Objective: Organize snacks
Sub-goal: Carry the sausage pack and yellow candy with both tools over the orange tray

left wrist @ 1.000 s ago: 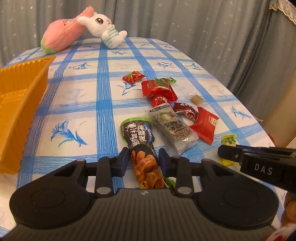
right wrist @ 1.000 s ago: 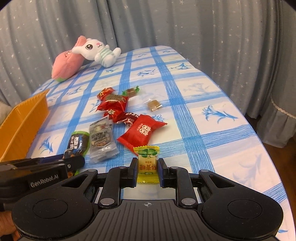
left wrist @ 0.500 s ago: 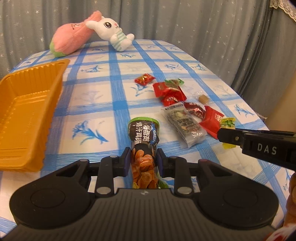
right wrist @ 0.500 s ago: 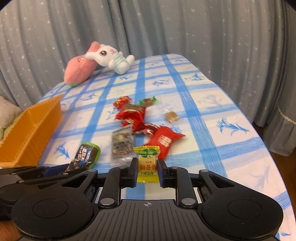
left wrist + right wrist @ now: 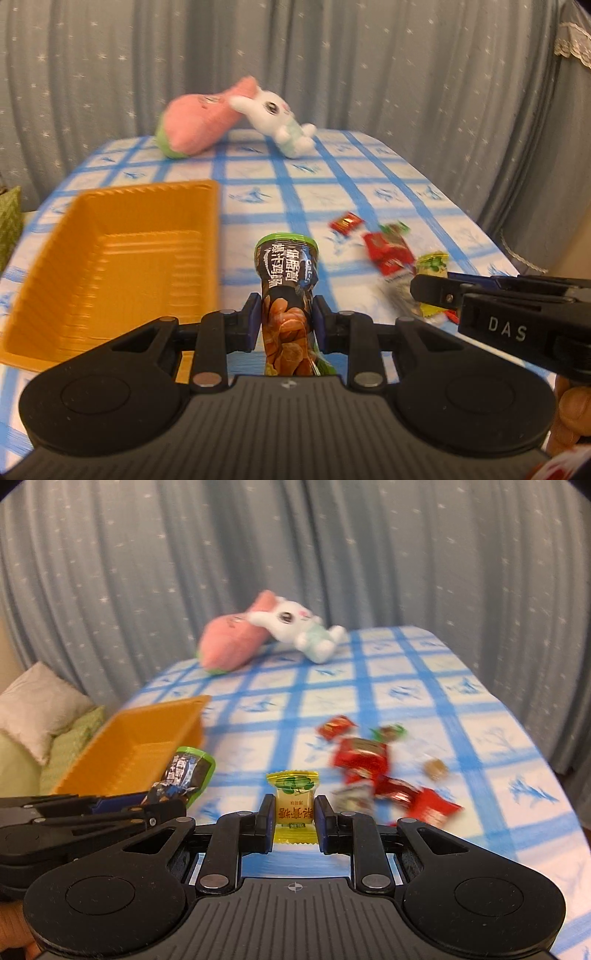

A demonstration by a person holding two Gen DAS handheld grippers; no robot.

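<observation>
Black two-finger left gripper (image 5: pixel 284 319) is clenched on a long dark snack packet with a green top edge (image 5: pixel 286 280), its blue-lined pads pressing the packet's sides; the jaws have just been closing a little further on it. The packet sticks up and forward from the jaws, clear of the blue-and-white checked tablecloth (image 5: pixel 258 184), just to the right of an empty orange ribbed plastic tray (image 5: pixel 122 258). The black right gripper (image 5: pixel 294 814) grasps a small yellow wrapped candy with green print (image 5: pixel 294 801) between its pads, the wrapper's crimped ends showing above and below them. Both views are blurred. On the cloth to the right lies a loose cluster of red wrapped sweets (image 5: pixel 364 760), with a small clear-wrapped brown toffee (image 5: pixel 436 768) near it. At the far end of the table, a white plush rabbit (image 5: pixel 277 118) leans against a pink plush cushion (image 5: pixel 195 125), in front of grey starred curtains (image 5: pixel 369 66).
</observation>
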